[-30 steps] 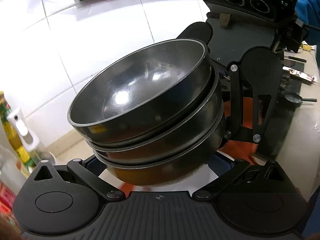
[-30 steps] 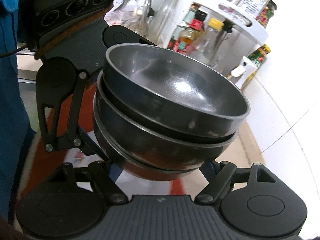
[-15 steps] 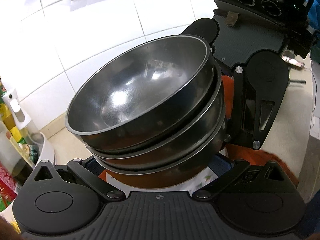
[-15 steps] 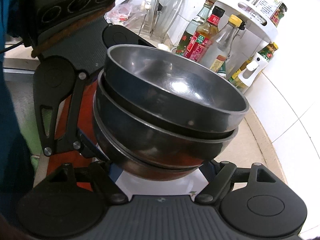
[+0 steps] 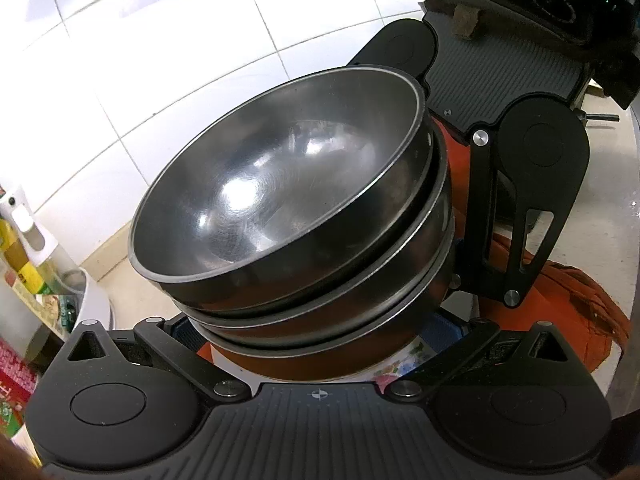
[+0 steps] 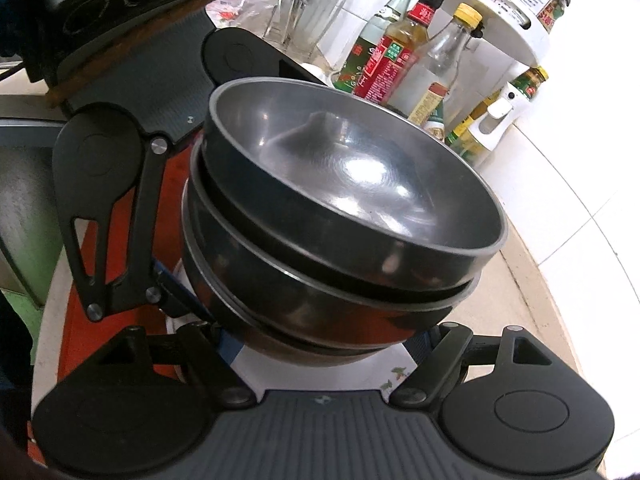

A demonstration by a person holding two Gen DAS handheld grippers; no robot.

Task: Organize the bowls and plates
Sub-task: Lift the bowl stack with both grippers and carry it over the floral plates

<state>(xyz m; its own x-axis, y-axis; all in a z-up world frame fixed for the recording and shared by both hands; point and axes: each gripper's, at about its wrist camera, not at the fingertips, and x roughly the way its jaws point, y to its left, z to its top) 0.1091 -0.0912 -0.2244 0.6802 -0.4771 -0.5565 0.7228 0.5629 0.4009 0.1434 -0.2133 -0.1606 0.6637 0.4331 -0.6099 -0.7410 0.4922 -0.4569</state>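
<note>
step: I carry the stack of metal bowls point(image 5: 304, 216) above the counter point(image 6: 532, 304) | left gripper point(image 5: 320, 344) and right gripper point(image 6: 320, 340) each clamp the bottom bowl, facing one another | next: level the tilted stack, seat it on the patterned mat point(image 6: 360, 368), then let go both together

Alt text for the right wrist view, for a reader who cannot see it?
A stack of three nested metal bowls fills the frame, held from two sides by the right gripper and left gripper. Condiment bottles stand behind, by a white tiled wall.
</note>
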